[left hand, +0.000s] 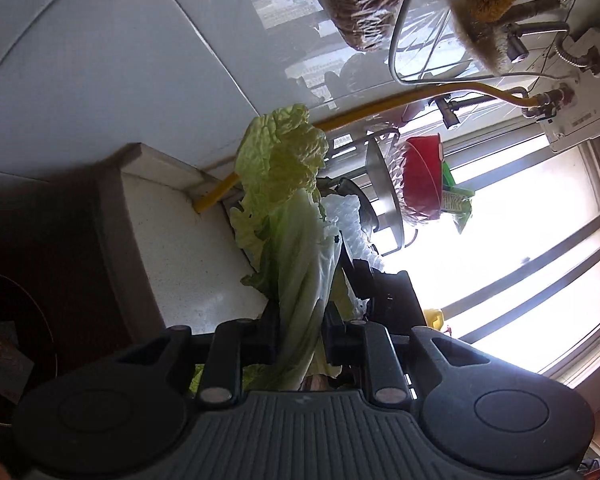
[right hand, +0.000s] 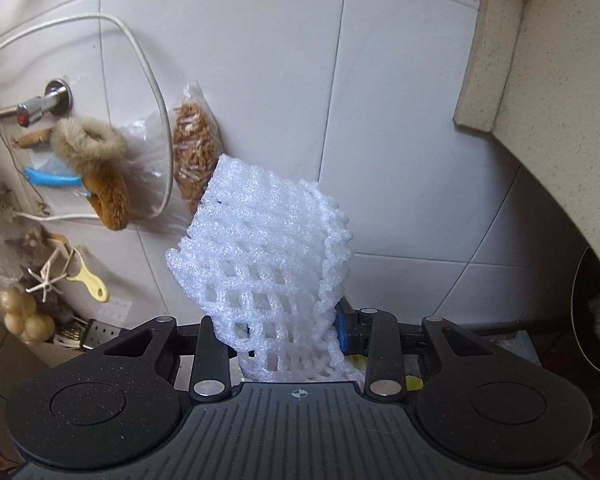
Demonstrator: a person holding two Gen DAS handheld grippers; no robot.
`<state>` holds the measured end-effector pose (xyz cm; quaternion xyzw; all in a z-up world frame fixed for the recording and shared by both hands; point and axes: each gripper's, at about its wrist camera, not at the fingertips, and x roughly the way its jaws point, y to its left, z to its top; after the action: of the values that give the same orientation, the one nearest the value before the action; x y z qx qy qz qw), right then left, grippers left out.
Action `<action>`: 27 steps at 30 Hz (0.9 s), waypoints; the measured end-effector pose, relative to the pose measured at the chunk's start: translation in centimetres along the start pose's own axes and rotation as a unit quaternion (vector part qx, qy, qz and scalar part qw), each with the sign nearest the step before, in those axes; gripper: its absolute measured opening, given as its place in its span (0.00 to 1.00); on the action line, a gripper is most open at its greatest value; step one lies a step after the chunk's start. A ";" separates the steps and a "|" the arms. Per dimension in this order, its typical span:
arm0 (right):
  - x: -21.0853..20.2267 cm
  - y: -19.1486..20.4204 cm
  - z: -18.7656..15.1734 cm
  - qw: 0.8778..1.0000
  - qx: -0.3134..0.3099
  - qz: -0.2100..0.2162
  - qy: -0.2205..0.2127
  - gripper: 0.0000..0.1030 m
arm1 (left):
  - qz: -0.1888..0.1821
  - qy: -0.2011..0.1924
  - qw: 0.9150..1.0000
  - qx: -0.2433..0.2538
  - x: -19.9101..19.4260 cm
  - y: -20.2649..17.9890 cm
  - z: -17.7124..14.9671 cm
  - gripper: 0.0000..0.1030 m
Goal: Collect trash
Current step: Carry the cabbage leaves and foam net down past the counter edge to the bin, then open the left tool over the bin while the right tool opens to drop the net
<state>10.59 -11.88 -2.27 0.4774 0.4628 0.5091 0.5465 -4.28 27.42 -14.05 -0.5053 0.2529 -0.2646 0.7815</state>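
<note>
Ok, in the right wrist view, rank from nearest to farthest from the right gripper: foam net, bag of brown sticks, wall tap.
1. Foam net: between the right gripper's fingers, centre.
2. Bag of brown sticks: on the tiled wall, upper left of the net.
3. Wall tap: far left.

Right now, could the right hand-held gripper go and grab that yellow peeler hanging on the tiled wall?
Probably not yet. The right hand-held gripper is closed on the white foam net, so nothing else fits. The path to the yellow peeler looks clear otherwise.
</note>
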 end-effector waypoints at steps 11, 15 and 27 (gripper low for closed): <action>3.6 -0.9 -1.0 0.999 -0.015 -0.044 0.021 0.40 | 0.052 0.005 0.998 -0.018 0.6 2.5 0.8 0.18; 4.5 -2.2 -0.4 0.998 -0.010 -0.064 0.019 0.43 | 0.076 0.017 0.997 -0.025 1.5 4.1 1.0 0.18; 7.7 -2.9 0.1 0.957 -0.130 -0.254 0.042 0.56 | 0.208 0.058 0.975 -0.045 5.4 9.1 0.5 0.25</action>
<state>11.43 -4.30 -5.29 0.2469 0.5211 0.4285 0.6956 1.43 27.32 -22.94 -0.4599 0.4090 -0.1132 0.7800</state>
